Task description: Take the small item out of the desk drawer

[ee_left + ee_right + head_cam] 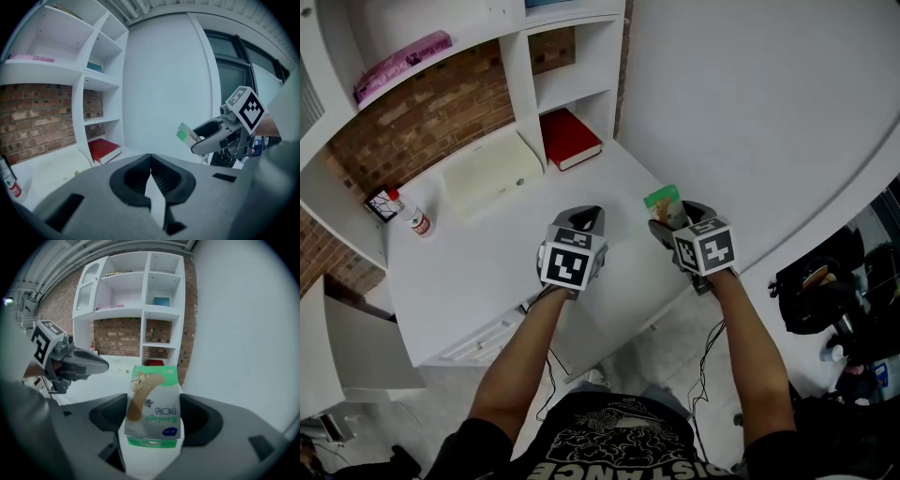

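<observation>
My right gripper (675, 215) is shut on a small green-and-white bandage box (661, 199), held in the air above the white desk (478, 267) near its right end. In the right gripper view the box (154, 397) stands upright between the pads. The left gripper view shows the same box (187, 134) sticking out of the right gripper (200, 138). My left gripper (586, 217) hovers beside it over the desk's middle, its jaws shut with nothing between them (150, 174). Seen from the right gripper view, the left gripper (96, 364) is at the left.
A red book (570, 138) lies in the shelf's lowest cubby, a cream case (492, 173) sits at the desk's back, and a small red-capped bottle (417, 222) stands at the left. A drawer front (483, 342) shows at the desk's near edge. A black bag (811, 292) lies at the right.
</observation>
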